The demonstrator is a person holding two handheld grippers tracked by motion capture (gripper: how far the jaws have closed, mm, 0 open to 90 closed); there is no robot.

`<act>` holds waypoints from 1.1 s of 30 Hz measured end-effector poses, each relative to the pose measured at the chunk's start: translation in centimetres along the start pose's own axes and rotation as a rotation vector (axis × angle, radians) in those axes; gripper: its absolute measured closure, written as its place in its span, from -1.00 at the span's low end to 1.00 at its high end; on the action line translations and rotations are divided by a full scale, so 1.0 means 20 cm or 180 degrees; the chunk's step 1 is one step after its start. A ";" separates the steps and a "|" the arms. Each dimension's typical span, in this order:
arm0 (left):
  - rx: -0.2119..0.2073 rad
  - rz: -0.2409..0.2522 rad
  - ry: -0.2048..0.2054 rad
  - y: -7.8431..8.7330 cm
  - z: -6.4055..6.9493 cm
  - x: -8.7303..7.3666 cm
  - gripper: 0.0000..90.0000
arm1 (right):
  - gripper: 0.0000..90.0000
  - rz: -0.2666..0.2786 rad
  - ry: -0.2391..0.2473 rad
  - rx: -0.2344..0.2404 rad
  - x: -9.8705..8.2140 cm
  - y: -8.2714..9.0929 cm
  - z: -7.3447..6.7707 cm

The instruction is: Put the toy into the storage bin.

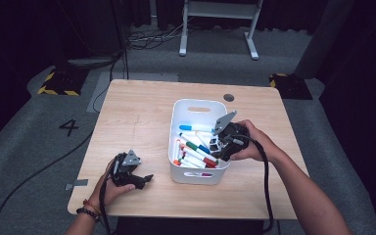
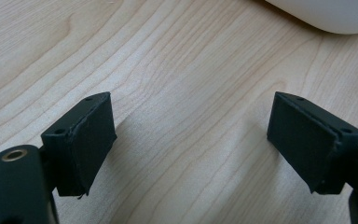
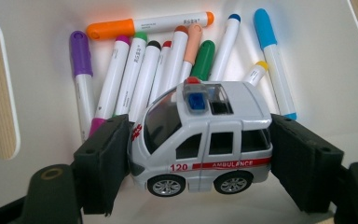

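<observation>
While right tool (image 3: 200, 161) clamps toy ambulance (image 3: 200, 140) — markers (image 3: 144, 74) lie beneath.

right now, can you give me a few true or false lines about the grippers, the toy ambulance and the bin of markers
1. The right gripper grips a toy ambulance front to back between its pads. True.
2. The ambulance is parked on the wooden table beside the bin. False: it is held over the markers inside the white bin.
3. The left gripper holds a marker. False: its jaws stand open over bare wood, nothing between them.
4. The ambulance is white with a red stripe. True.
5. The bin holds markers all capped in one colour. False: caps are purple, orange, green, blue and more.
</observation>
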State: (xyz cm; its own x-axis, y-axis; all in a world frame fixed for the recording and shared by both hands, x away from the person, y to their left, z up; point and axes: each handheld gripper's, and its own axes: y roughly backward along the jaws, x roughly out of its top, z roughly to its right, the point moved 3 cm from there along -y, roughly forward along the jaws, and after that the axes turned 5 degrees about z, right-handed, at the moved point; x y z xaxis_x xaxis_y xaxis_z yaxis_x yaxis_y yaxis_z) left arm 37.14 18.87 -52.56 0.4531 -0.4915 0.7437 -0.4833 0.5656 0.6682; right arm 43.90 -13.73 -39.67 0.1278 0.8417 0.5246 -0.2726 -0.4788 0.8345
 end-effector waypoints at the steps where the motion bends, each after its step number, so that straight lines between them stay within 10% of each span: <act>1: 0.0001 0.0002 0.0006 0.00 0.00 0.00 -0.66 | -0.44 0.0009 0.0027 0.0007 0.00 -0.01 0.00; 33: 0.0006 0.0008 0.0018 0.00 0.00 0.00 -0.66 | -0.36 0.0572 -0.0205 -0.0312 -0.05 0.11 0.01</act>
State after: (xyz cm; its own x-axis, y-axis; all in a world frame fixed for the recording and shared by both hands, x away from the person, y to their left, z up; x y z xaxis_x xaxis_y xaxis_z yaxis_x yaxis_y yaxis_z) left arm 37.14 18.83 -52.58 0.4561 -0.4864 0.7452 -0.4857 0.5656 0.6664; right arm 43.30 -15.60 -38.39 0.1286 0.7257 0.6758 -0.3877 -0.5905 0.7078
